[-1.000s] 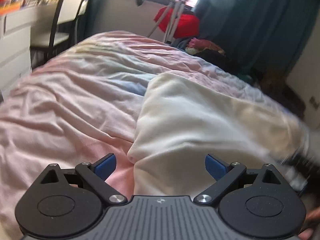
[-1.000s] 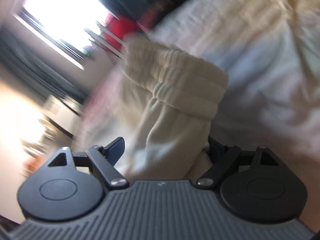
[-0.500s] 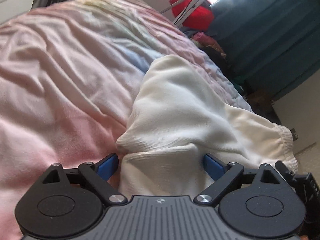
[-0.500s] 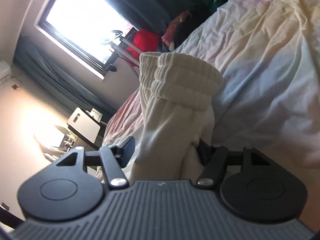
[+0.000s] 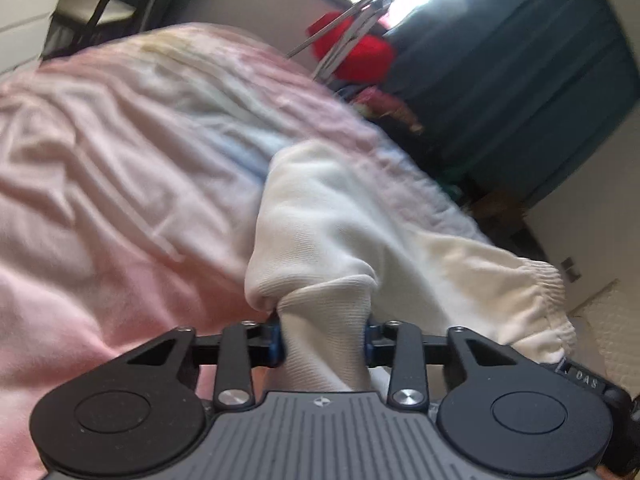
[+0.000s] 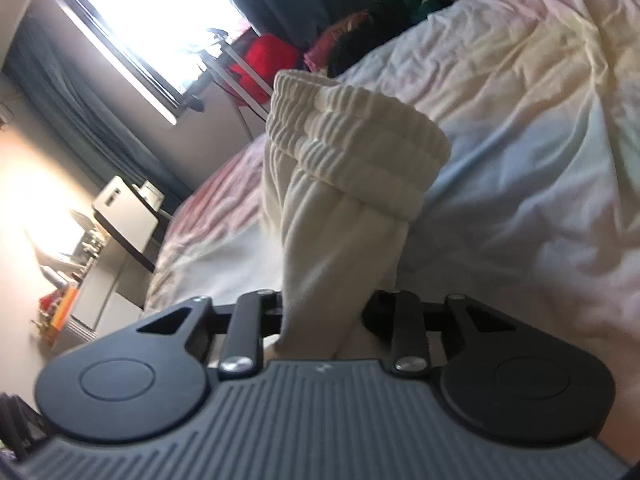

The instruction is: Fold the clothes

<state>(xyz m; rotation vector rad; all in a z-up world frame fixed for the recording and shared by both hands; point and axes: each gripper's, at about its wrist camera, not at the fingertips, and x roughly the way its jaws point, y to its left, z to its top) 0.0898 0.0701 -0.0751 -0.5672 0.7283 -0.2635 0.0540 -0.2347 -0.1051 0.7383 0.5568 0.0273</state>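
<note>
Left tool [image 5: 323, 340] black linkage arms, blue pads, silver screws, ribbed grey body; right tool [image 6: 322, 312] alike

A rumpled pink and pale blue duvet [image 5: 120, 168] covers the bed and fills most of the left wrist view; in the right wrist view it spreads wrinkled across the right half. Beyond the bed, a bright window [image 6: 160, 20] glares white between dark teal curtains [image 5: 520, 60]. A red object [image 6: 268, 56] sits beneath the window, crossed by the pale legs of a metal stand [image 5: 352, 20]. Dark, mixed-colour clutter [image 5: 388, 108] lies heaped just beside the bed's far edge. Along the sunlit wall stands a white drawer unit [image 6: 100, 292], small items crowding its top, with a white-backed chair [image 6: 124, 208] near it.
</note>
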